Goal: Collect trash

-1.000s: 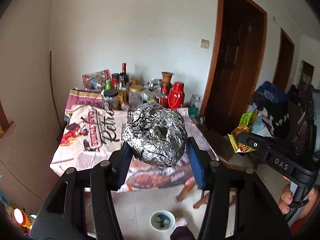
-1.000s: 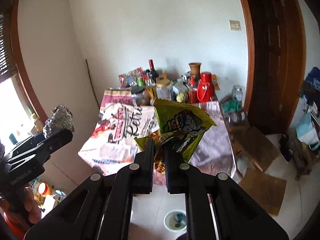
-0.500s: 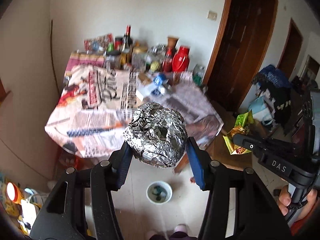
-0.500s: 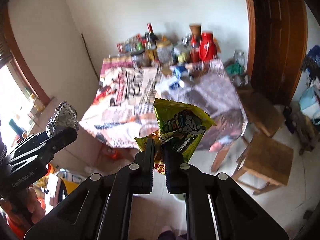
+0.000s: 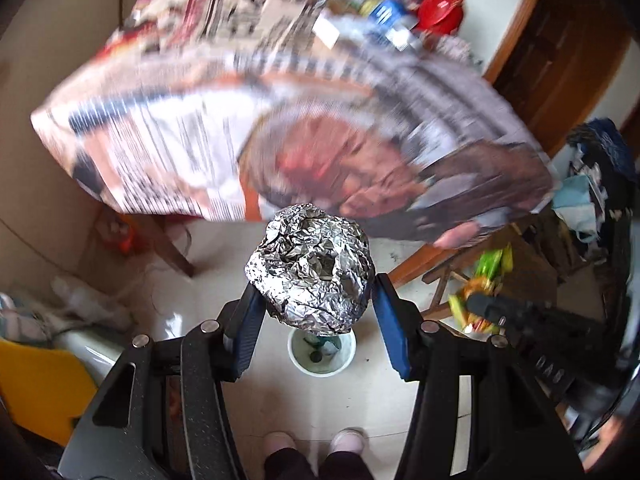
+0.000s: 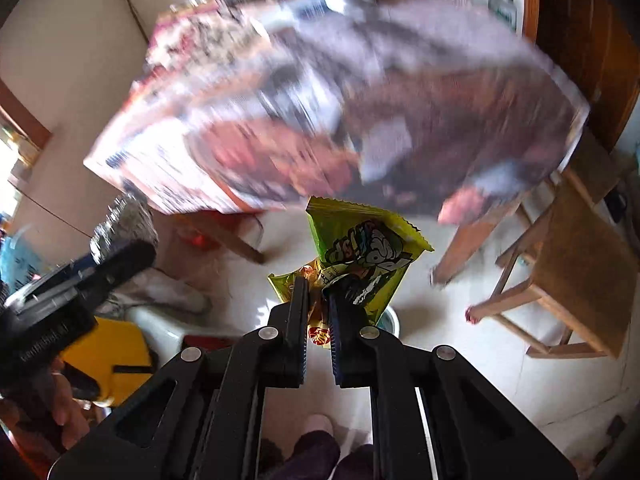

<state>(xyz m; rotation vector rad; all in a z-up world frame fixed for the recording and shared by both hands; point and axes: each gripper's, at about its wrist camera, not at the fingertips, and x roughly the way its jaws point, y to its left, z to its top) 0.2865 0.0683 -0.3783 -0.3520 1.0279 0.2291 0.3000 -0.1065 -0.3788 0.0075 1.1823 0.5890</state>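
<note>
Nearest, left gripper (image 5: 314, 300): blue pads partly spread and pressed against both flanks of a crumpled foil ball (image 5: 310, 270), held clear above the floor. The ball looks light, hollow and easily crushed; the broad side-on hold at its widest girth suits it, since a harder squeeze would only dent it. Right gripper (image 6: 318, 300): jaws all but pressed together, pinching a green snack wrapper (image 6: 362, 254) by its lower edge, with a second orange-printed wrapper (image 6: 316, 334) caught lower between the same pads. Thin, limp, slick film, almost weightless; a hold on the crimped seam looks the safest place. Below both, on the pale floor just ahead of the person's slippers (image 5: 346, 440): a small white bin (image 5: 322, 354), directly under the foil ball and presumably the drop point. Beyond: a table (image 5: 280, 120) under printed paper, bottles and a red flask (image 5: 440, 6) at its far end, a wooden stool (image 6: 576, 256) to the right. Against a second ago, both grippers sit much lower and tip steeply downward; the table has climbed to the top of both views, the bin has grown nearer, and both holds are unchanged.
</note>
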